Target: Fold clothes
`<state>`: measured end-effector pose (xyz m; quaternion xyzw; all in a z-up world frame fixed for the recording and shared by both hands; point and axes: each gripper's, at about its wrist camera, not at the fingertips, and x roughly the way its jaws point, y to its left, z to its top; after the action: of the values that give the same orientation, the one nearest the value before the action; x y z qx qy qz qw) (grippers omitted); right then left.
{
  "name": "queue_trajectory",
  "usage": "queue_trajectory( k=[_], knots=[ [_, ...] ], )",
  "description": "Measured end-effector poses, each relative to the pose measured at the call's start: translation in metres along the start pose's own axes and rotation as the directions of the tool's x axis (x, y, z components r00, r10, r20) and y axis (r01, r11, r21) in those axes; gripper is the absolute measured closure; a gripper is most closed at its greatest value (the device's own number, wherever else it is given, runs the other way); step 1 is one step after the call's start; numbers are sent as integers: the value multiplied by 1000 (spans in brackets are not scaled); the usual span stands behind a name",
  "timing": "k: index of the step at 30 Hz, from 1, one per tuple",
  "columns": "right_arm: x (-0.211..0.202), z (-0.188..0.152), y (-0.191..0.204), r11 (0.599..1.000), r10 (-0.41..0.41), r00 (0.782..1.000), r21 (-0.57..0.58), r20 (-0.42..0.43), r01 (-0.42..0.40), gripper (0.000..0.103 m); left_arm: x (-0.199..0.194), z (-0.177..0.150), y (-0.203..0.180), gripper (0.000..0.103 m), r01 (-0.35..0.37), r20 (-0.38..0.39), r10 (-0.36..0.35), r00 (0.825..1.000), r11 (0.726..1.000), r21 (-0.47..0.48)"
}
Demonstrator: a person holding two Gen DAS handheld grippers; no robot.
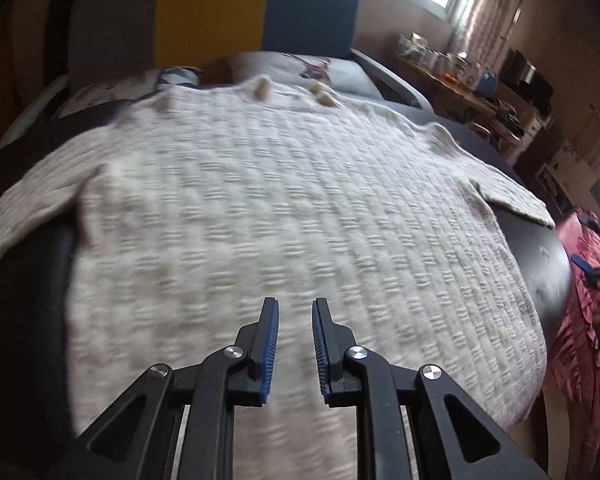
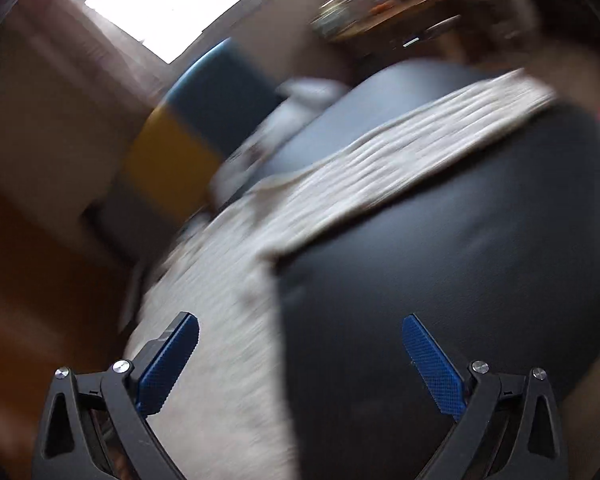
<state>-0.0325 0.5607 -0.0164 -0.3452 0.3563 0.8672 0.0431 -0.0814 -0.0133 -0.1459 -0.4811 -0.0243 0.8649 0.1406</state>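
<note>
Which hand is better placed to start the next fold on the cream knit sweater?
Right, probably. The right gripper is wide open beside the sweater side edge, sleeve ahead. The left gripper, narrowly open, hovers over mid-body, away from any edge.

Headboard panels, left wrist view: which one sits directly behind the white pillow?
The blue panel, rightmost of the three. The white pillow lies just below it; the yellow panel and grey panel sit further left.

The left wrist view looks steeply down, close over the cream knit sweater (image 1: 300, 200), facing the far headboard (image 1: 212, 8). The right wrist view, rolled and blurred, faces the same sweater (image 2: 380, 168) across the dark bedcover (image 2: 460, 280); both share the headboard (image 2: 204, 120).
</note>
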Motion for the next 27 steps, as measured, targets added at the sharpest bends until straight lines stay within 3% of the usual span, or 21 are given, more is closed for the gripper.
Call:
queue_trajectory(
  k=[1, 4, 8, 10, 13, 19, 21, 22, 23, 27],
  knots=[
    [-3, 16, -16, 998, -57, 998, 37, 40, 56, 0, 4, 2, -7, 87, 4, -3, -4, 1000, 1000, 15],
    [6, 58, -66, 978, -98, 992, 192, 81, 81, 2, 17, 9, -29, 87, 15, -14, -14, 1000, 998, 60],
    [32, 94, -113, 938, -127, 987, 337, 99, 87, 20, 26, 11, -34, 87, 20, -38, -17, 999, 998, 67],
    [45, 104, -123, 930, -146, 985, 352, 91, 105, 28, 28, 10, -32, 87, 21, -44, -19, 999, 998, 61],
    [56, 120, -122, 938, -171, 977, 324, 130, 121, 28, 28, 9, -31, 87, 27, -48, -24, 999, 998, 55],
    [79, 130, -113, 942, -147, 972, 327, 186, 80, 30, 30, 8, -28, 86, 40, -54, -38, 998, 999, 35],
    [82, 130, -114, 934, -174, 965, 342, 196, 99, 47, 31, 9, -27, 86, 50, -59, -48, 997, 999, 21],
    [84, 129, -118, 925, -182, 964, 365, 193, 102, 76, 31, 9, -26, 86, 54, -62, -53, 997, 998, 16],
    [86, 126, -124, 915, -173, 966, 394, 190, 86, 93, 31, 9, -25, 86, 59, -65, -58, 996, 998, 12],
    [92, 123, -130, 898, -137, 972, 437, 190, 41, 93, 32, 11, -23, 86, 73, -79, -73, 994, 997, 2]
  ],
)
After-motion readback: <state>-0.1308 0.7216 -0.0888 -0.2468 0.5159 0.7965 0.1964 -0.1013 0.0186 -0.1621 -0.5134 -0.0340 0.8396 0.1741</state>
